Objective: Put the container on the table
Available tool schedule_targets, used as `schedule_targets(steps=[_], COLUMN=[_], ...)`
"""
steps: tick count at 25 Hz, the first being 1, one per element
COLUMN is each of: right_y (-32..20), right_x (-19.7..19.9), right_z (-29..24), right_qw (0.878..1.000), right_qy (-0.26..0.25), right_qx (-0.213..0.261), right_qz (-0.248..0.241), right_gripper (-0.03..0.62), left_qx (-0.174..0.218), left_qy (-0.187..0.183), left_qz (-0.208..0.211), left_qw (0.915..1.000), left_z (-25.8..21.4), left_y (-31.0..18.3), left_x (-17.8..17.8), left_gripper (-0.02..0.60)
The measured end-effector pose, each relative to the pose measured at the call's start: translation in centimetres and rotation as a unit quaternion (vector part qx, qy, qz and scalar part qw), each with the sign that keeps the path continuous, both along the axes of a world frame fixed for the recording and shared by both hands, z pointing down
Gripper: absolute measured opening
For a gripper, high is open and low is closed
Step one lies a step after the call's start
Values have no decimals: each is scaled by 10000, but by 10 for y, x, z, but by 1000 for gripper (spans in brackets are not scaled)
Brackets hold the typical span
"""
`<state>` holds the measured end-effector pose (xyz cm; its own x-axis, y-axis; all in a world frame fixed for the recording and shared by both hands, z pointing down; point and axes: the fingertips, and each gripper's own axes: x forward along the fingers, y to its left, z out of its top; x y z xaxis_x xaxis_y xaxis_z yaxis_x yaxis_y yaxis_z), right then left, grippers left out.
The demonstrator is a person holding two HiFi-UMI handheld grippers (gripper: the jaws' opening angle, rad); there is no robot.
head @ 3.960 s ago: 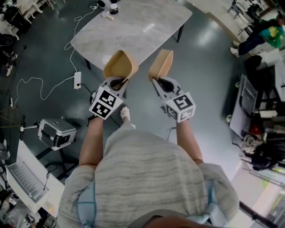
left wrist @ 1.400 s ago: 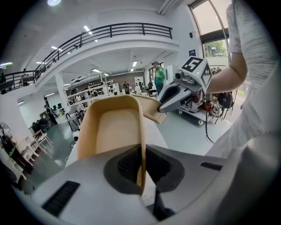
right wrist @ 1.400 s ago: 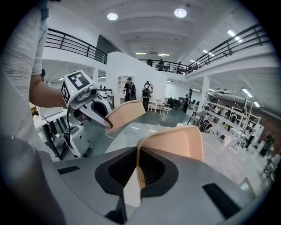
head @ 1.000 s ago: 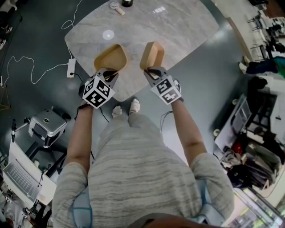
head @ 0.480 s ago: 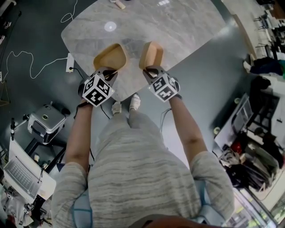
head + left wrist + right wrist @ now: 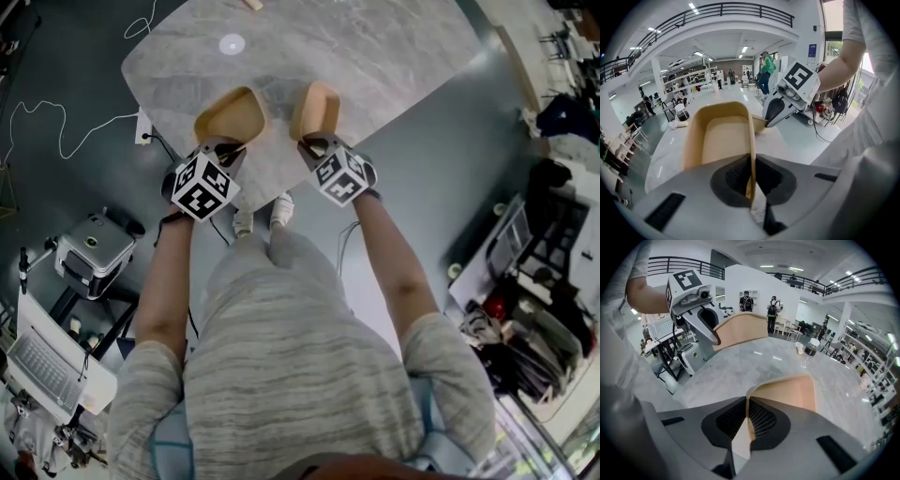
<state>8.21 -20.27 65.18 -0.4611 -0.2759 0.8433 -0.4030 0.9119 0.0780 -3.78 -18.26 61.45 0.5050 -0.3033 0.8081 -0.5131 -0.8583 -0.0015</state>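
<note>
Your left gripper (image 6: 223, 150) has its jaws clamped on the side wall of a tan rounded-square container (image 6: 230, 116). It extends ahead of the jaws, open side up, over the grey marble-pattern desk (image 6: 375, 56). Your right gripper (image 6: 314, 142) has its jaws clamped on the wall of a second tan container (image 6: 315, 108), tipped on edge ahead of them.

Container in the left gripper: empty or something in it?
Empty. The left gripper view looks into the tan container, clamped by its rim in the left gripper, and its inside is bare.
</note>
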Motion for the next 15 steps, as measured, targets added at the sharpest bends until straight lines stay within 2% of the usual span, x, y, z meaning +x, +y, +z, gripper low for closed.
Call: schedule_targets(steps=[15], right_y=[1], right_x=[-3], right_z=[17], right_qw=[9996], right_qy=[164], right_qx=[-122], right_qz=[-194], right_gripper=[23], left_qx=[-43], left_qy=[25], left_qz=[20], left_qw=[10000], left_z=[2], left_y=[-4], left_x=[2], left_gripper=[3])
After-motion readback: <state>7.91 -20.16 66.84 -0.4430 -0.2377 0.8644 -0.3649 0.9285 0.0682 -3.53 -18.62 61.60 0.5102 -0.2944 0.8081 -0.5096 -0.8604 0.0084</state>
